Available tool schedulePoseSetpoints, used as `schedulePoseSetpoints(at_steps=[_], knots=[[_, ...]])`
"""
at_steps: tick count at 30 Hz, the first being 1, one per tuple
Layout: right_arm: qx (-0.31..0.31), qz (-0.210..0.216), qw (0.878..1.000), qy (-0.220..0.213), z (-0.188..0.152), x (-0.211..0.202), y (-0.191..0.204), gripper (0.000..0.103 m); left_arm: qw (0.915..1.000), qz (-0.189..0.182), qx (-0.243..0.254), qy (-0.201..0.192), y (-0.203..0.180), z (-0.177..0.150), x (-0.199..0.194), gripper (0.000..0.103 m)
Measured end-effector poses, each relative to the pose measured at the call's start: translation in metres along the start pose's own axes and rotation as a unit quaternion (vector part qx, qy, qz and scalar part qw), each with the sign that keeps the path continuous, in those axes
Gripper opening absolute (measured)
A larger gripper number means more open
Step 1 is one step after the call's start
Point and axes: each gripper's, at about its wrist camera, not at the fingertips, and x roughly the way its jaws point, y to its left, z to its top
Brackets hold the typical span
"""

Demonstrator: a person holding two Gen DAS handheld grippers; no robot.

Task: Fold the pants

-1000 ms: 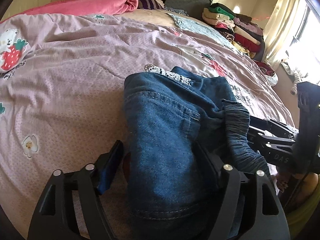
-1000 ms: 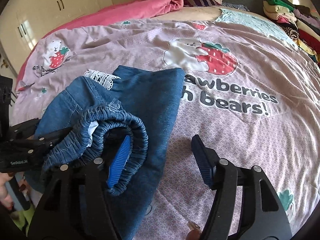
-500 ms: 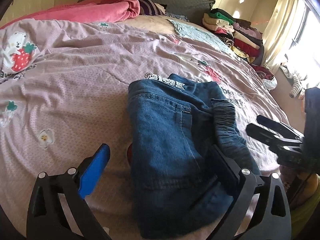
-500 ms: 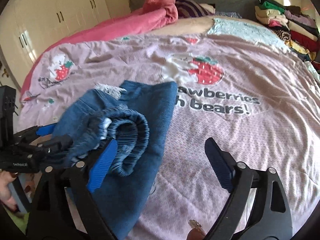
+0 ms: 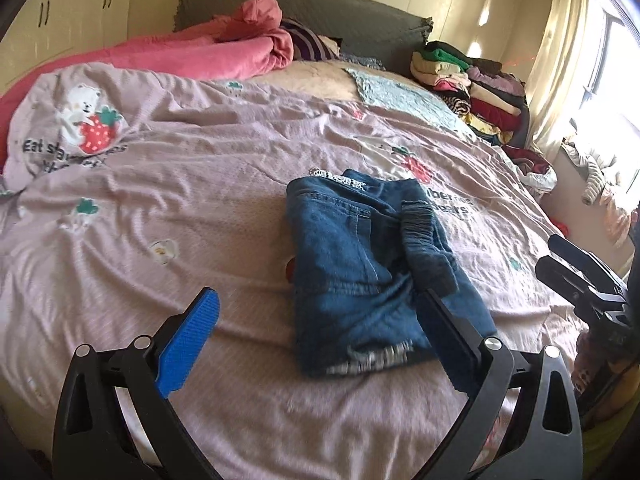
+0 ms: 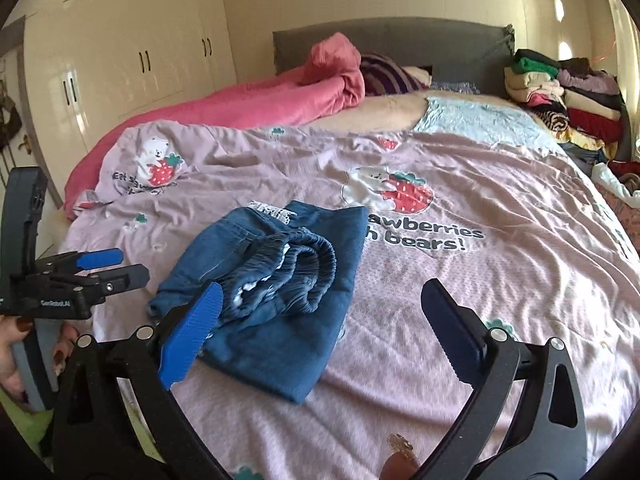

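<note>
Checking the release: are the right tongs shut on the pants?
No, the right tongs stand wide open with the pants lying free on the bed.

Pink blanket (image 6: 256, 100) by grey headboard (image 6: 400, 40); stacked, seemingly folded clothes (image 6: 560, 92) right

L hand-held gripper (image 5: 316, 332): black plastic arms w/ triangular cutouts, silver screws at pivots, ribbed blue pads (image 5: 188, 344). R hand-held gripper (image 6: 320, 328): same build. From R cam, L unit's body reads "GenRobot.AI" in white, grey handle; fingers (image 6: 18, 344) on it are bare skin, dark red nails.
</note>
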Motion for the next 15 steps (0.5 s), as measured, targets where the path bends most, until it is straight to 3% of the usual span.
schedulePoseSetpoints(at_steps=[8,15], knots=[[0.004,0.0,1.0,-0.005,-0.019,-0.034,0.009,0.094,0.9996,0.014,0.021,-0.011,-0.006,-0.022,-0.038,0.099],[-0.006,0.002,1.0,0.018,-0.039,-0.052,0.02,0.094,0.9995,0.024,0.021,-0.005,-0.013,-0.052,-0.054,0.099]])
